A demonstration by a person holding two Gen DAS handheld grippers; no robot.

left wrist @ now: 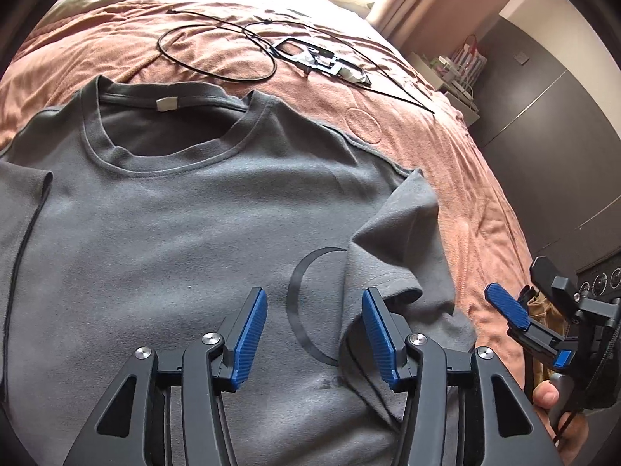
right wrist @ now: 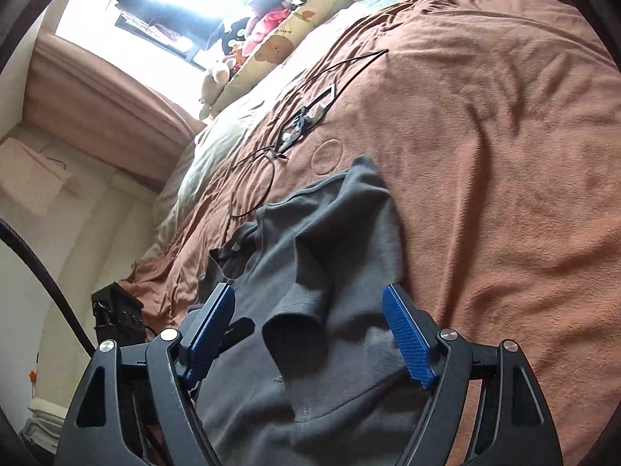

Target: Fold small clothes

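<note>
1. Left wrist view: grey tee (left wrist: 163,209) lies flat on the bed (left wrist: 446,163), right sleeve (left wrist: 392,233) flopped inward.
2. Both claws empty: left (left wrist: 314,338) half open above the tee, right (right wrist: 310,334) wide.
3. Looks soft, light and floppy, so I'd pinch hems or seams.

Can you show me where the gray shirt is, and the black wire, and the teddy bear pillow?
Gray shirt (left wrist: 174,213): left wrist view, on its chest.
Black wire (left wrist: 217,52): left wrist view, inside its loop's edge on the blanket.
Teddy bear pillow (right wrist: 271,52): right wrist view, on the bear picture.
</note>
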